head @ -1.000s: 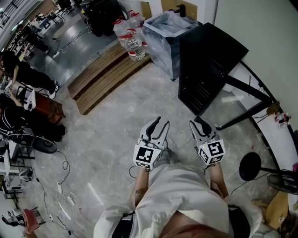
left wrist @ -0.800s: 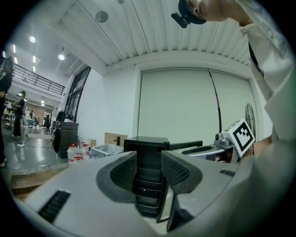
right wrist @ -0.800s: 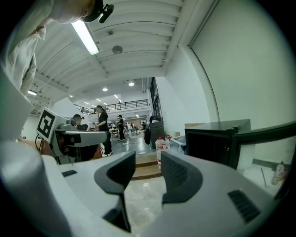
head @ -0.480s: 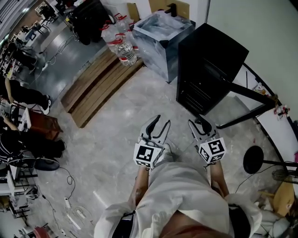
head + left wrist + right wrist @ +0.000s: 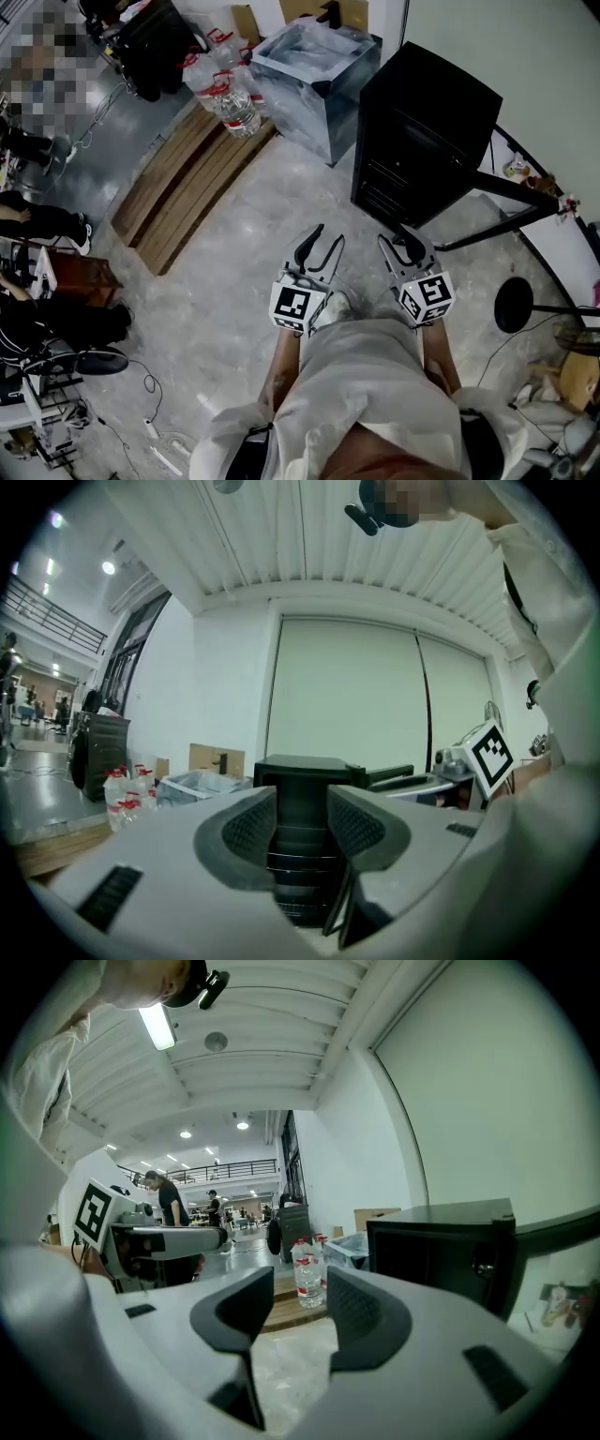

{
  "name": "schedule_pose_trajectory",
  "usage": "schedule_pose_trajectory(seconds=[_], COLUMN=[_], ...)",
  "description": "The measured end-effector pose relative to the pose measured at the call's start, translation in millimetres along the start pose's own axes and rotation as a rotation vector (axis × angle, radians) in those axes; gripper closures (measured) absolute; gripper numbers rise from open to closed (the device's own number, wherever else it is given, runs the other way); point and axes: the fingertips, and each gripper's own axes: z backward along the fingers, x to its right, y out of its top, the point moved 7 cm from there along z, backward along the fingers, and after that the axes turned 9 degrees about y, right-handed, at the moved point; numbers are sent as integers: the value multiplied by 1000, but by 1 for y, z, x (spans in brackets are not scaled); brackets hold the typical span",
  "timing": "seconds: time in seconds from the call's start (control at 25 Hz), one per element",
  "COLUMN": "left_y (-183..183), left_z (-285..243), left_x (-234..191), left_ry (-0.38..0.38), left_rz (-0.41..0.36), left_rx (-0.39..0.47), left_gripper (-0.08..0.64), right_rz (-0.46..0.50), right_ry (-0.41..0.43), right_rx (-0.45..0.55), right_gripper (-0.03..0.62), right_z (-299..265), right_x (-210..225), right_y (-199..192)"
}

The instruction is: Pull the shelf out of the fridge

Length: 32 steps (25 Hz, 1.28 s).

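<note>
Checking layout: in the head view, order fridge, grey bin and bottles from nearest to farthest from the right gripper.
1. The fridge, ahead of the right gripper.
2. The grey bin, left of the fridge.
3. The bottles, farthest left.

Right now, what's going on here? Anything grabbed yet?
A person stands facing a black fridge, a gripper in each hand. The left gripper and right gripper are held short of it, jaws apart, nothing between them. Neither touches the fridge, so the pull has not started.
</note>
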Motion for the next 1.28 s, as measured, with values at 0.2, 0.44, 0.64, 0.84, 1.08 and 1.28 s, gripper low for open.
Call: schedule_pose_trajectory(seconds=[0.2,0.44,0.64,0.84,1.08,1.28], left_y=[-3,-4,-9,-16,-33,-54], left_z=[-25,-64,-105,-142,-185,-214], left_x=[-12,-8,-4,-8,-7,-5], left_ry=[-45,-78,-66,-57,-75,-106], left_rz=[8,10,-5,-27,-30,-26], left_rx=[-3,25,21,2,-36,-80], left_gripper=[385,387,387,387,387,387], right_rz=[-7,-21,-49,-79,-134,-203], right_ry=[-65,-134,-151,-153,-156,-161], right_rx=[-5,4,16,12,-5,-13], right_gripper=[417,418,422,425,430,434], right_z=[-10,-15,-20,-34,-47,-56], right_x=[13,41,78,111,148,167], right_y=[0,-6,-8,-14,-28,-49])
